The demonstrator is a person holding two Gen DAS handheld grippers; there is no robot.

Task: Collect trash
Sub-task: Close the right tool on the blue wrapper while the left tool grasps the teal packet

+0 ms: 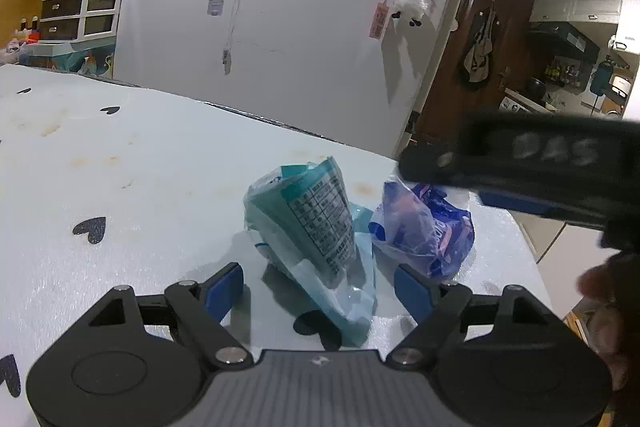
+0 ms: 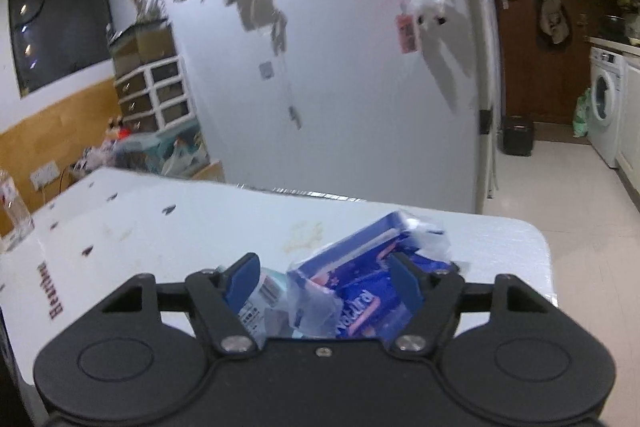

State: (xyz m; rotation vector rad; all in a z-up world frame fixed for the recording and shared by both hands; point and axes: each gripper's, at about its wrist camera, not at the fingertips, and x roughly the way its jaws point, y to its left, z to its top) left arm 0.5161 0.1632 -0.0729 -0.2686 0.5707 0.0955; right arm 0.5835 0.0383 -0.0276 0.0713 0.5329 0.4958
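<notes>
Right between our left tool's (image 1: 318, 285) spread fingers sat the teal wrapper (image 1: 308, 227) on the counter (image 1: 120, 187), long axis running away from us; our right tool (image 2: 324, 281), open too, straddled the blue wrapper (image 2: 360, 291) beside it.

white wall (image 2: 360, 87) | brown door (image 2: 536, 39) | tiled floor (image 2: 560, 187) | washing machine (image 2: 606, 103)

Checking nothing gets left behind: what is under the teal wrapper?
The teal wrapper lies on the white heart-print tabletop, partly covering one black heart. Anything beneath its crumpled middle is hidden.
</notes>
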